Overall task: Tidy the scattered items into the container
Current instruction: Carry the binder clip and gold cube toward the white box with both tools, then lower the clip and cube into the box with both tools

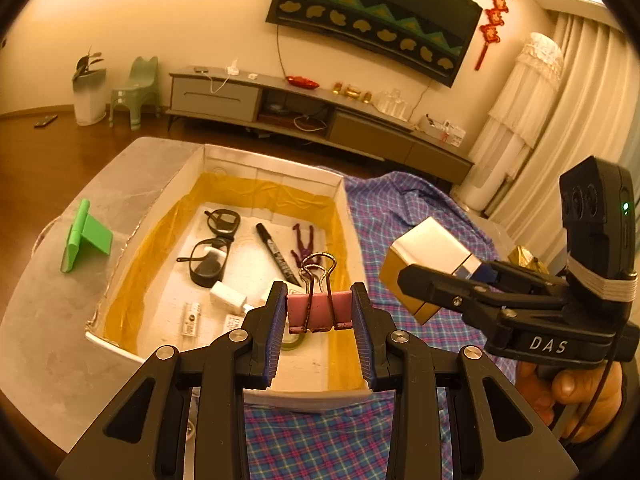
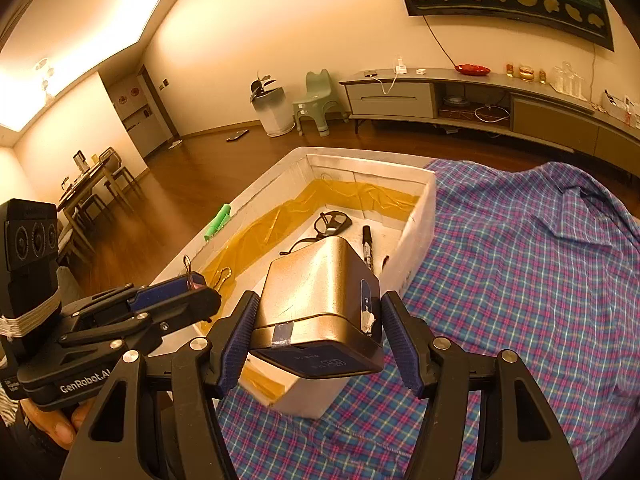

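A white foam box (image 1: 276,168) lined with yellow film holds glasses (image 1: 214,248), a black marker (image 1: 278,254), a purple figure (image 1: 303,240), a white charger (image 1: 228,296) and small packets. My left gripper (image 1: 320,312) is shut on a pink binder clip (image 1: 316,312) above the box's near end. My right gripper (image 2: 316,328) is shut on a gold and white box (image 2: 320,292), held above the box's near right corner. In the left wrist view the right gripper (image 1: 440,280) and its gold box (image 1: 424,256) hang over the cloth to the right.
The foam box (image 2: 424,216) sits on a grey table (image 1: 48,320), partly on a blue plaid shirt (image 2: 520,280). A green stand (image 1: 86,236) rests on the table left of the box. A TV cabinet (image 1: 320,116) stands along the far wall.
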Demonstrator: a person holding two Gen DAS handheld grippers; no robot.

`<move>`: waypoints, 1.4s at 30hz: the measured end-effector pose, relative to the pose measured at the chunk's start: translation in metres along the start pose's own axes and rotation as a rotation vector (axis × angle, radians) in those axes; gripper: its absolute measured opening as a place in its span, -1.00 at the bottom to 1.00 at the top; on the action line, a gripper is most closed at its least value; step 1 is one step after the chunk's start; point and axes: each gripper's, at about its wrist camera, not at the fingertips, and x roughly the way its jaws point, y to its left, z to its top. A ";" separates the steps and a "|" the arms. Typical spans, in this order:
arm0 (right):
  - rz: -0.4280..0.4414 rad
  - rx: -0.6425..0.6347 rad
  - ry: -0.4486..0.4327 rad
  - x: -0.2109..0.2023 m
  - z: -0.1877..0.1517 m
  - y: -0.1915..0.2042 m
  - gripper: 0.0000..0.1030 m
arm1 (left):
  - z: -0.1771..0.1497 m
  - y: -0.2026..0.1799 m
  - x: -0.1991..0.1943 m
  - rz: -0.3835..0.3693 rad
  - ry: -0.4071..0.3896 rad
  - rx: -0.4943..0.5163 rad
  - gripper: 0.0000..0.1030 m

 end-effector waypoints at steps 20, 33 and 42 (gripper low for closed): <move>-0.002 -0.053 0.053 0.049 0.049 0.002 0.23 | 0.037 0.032 0.040 0.019 0.099 -0.081 -0.36; 0.009 -0.039 0.111 0.087 0.081 -0.015 0.23 | 0.056 0.052 0.080 0.060 0.173 -0.177 -0.36; 0.040 -0.037 0.202 0.128 0.095 -0.016 0.23 | 0.046 0.081 0.093 0.145 0.246 -0.166 -0.36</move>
